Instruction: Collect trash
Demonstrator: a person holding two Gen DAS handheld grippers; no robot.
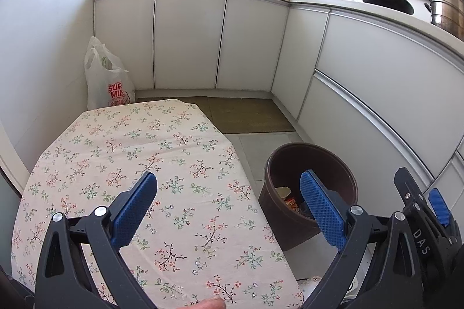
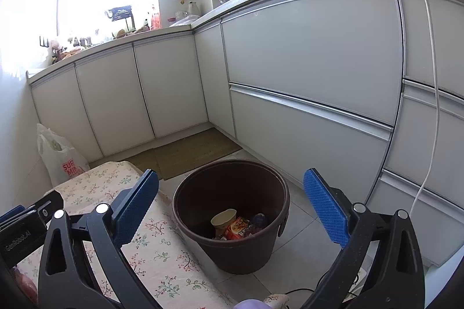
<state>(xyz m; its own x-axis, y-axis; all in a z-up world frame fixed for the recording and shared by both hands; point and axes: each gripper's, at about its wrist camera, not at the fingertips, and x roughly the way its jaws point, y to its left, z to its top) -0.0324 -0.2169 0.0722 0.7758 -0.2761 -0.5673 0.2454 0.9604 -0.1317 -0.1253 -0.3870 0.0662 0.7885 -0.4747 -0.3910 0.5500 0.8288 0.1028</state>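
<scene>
Blue ribbed pads are seen at the bottom of each view, spread wide with nothing between them: the left claw (image 1: 229,210) is released over the table (image 1: 121,141), which is covered by a floral cloth, and the right claw (image 2: 232,207) is released above the brown bin (image 2: 232,251) on the tiled floor.

The trash (image 2: 232,225) lies in the bottom of the bin: a pale paper cup, a red-orange snack packet with print too small to read, and something dark blue that cannot be made out. From the left view the bin (image 1: 290,233) is partly hidden behind a pad.

"DAS" is read on the right claw's body (image 1: 420,239) at the lower right of the left view, and "GenRobot.AI" on the left claw's body (image 2: 17,242) at the lower left of the right view. A white plastic bag (image 1: 107,80) at the left wall bears red letters, "SUP" over "MIN", cut off by folds.
</scene>
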